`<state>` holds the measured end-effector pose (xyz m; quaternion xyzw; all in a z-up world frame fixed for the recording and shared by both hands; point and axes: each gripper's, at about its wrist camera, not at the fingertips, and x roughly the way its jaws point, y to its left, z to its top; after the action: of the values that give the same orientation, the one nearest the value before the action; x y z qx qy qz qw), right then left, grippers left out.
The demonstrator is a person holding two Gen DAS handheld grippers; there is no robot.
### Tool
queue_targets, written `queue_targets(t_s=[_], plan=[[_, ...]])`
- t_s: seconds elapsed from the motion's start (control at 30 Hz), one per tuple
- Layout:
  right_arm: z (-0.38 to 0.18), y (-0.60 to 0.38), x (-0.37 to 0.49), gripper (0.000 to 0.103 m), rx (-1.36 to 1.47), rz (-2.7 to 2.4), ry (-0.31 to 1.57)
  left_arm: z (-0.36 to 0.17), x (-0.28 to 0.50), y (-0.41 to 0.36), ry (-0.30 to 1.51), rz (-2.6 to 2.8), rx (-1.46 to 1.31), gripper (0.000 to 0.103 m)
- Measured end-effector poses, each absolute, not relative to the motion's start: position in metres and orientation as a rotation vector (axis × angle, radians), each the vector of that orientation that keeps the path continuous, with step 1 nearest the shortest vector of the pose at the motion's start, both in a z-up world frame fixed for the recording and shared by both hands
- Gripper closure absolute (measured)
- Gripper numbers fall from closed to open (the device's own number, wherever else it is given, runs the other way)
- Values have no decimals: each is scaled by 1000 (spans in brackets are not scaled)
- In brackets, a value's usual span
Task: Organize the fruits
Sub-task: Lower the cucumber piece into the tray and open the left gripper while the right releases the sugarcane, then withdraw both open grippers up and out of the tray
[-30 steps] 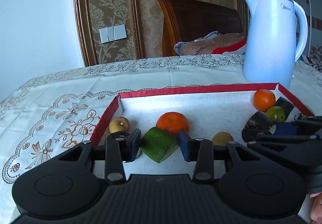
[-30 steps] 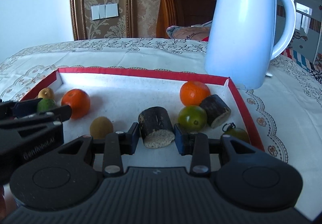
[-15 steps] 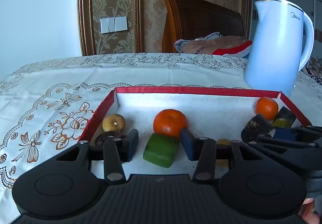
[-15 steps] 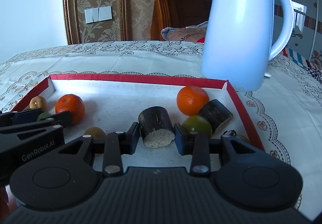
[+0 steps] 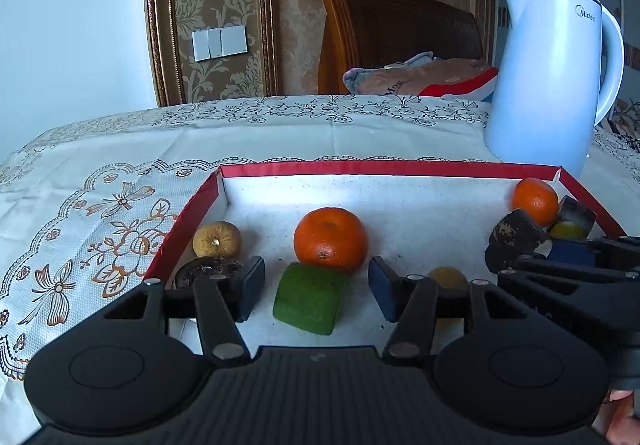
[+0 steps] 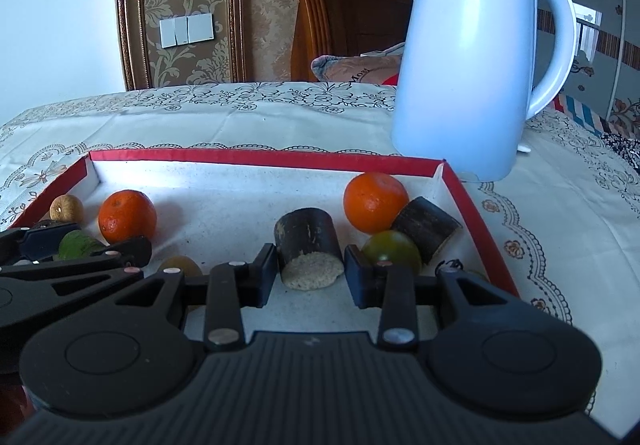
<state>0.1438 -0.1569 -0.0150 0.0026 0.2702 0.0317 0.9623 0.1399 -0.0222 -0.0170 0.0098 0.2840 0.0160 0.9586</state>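
A red-rimmed white tray [image 5: 384, 167] [image 6: 256, 155] holds the fruits. My left gripper [image 5: 316, 289] is open around a green wedge [image 5: 310, 299] that lies on the tray floor, with gaps on both sides. An orange [image 5: 330, 239] sits just behind it. A tan fruit [image 5: 216, 239] and a dark fruit [image 5: 208, 269] lie at the left. My right gripper [image 6: 310, 277] is open astride a dark sugarcane piece [image 6: 309, 253], not clearly touching it. Beyond it are an orange [image 6: 375, 201], a green tomato [image 6: 392, 251] and a second cane piece [image 6: 426, 227].
A light-blue electric kettle [image 6: 476, 57] [image 5: 548, 77] stands on the lace tablecloth just behind the tray's far right corner. A wooden chair [image 5: 396, 33] with folded clothes is behind the table. A yellow-brown fruit [image 5: 448, 277] lies between the grippers.
The green wedge has dropped out of the left gripper's hold onto the tray and both grippers have pulled back slightly. The right gripper's jaws have widened around the cane piece.
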Motion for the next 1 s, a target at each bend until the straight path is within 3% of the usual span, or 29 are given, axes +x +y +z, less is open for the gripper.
queue_targets(t_s=[0.33,0.77,0.87,0.93,1.0], plan=[[-16,-162,141,48,33,58,554,-16,137,-22,584,16,18,42],[-15,-169,126,40,51,88,564,-15,124,-18,600,-3,-3,43],[-15,-172,121,31,62,86,567,-13,120,-16,600,-15,-15,42],[-15,-176,118,18,73,66,561,-12,117,-17,599,-17,-12,42],[-13,-180,114,17,86,68,547,-12,115,-19,605,-15,-2,42]])
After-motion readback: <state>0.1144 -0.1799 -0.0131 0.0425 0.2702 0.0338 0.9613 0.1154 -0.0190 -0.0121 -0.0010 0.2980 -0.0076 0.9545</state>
